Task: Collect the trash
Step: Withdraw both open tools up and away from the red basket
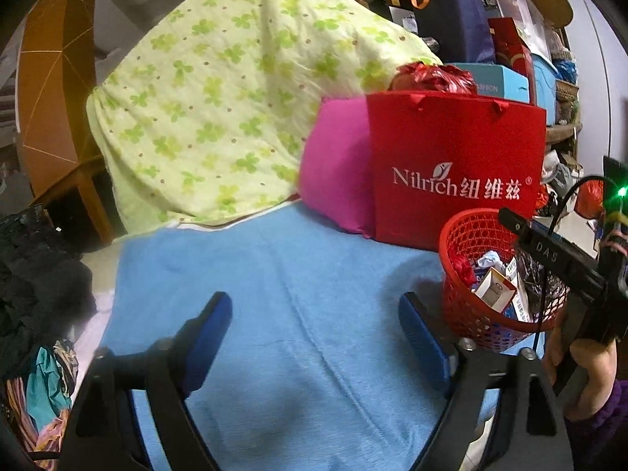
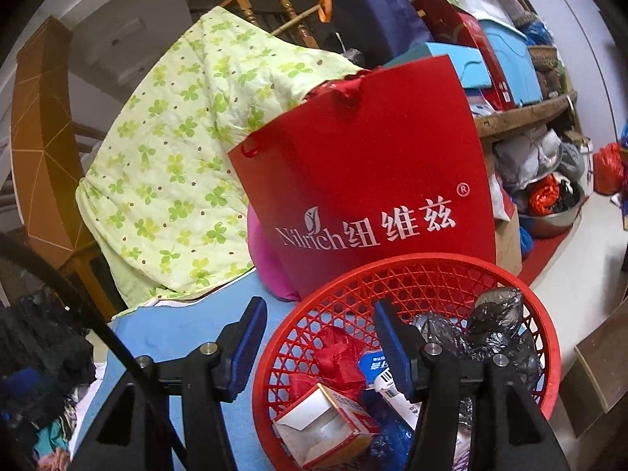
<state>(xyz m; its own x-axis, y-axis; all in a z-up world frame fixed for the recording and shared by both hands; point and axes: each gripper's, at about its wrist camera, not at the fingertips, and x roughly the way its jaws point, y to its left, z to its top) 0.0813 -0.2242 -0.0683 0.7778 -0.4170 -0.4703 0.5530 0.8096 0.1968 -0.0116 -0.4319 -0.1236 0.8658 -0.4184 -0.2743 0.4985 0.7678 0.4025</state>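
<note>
trash [image 2: 333, 424] sits piled in the red basket [image 2: 412, 274], near right on the blue bed cover [image 1: 274, 274], in front of the red bag [image 1: 455, 165]. right claw [image 2: 318, 349] straddles the basket rim, partly open, gripping nothing; left claw [image 1: 314, 333] wide and empty. close squarely on the rim, lift level. basket upright, mouth tilted towards us, white carton lying flat.
</note>
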